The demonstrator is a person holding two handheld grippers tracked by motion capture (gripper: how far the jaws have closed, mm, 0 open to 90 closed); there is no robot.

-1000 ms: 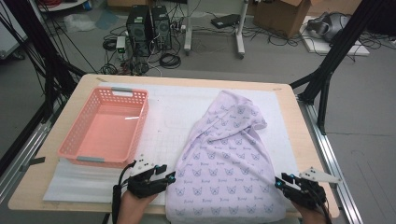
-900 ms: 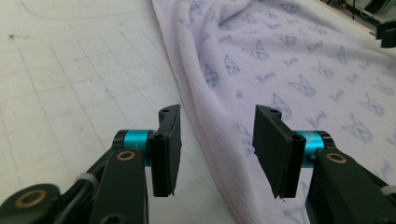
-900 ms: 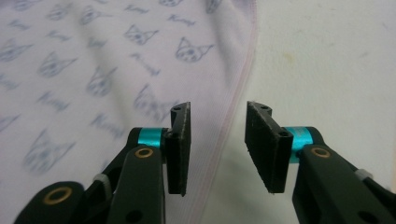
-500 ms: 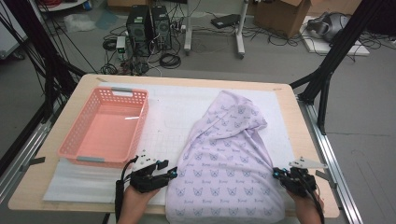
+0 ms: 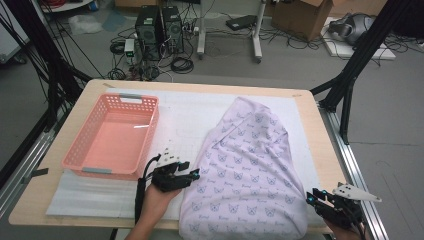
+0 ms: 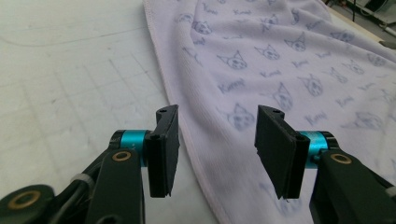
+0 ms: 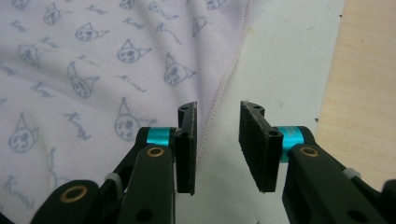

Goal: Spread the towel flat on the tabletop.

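White mat (image 5: 190,120), jaws wide astride cloth (image 5: 250,170) hem

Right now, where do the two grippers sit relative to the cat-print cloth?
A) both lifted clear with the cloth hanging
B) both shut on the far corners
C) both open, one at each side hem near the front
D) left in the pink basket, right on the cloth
C: the left gripper has its jaws apart over the hem of the cloth, and the right gripper stands open at the opposite hem; the cloth lies flat.
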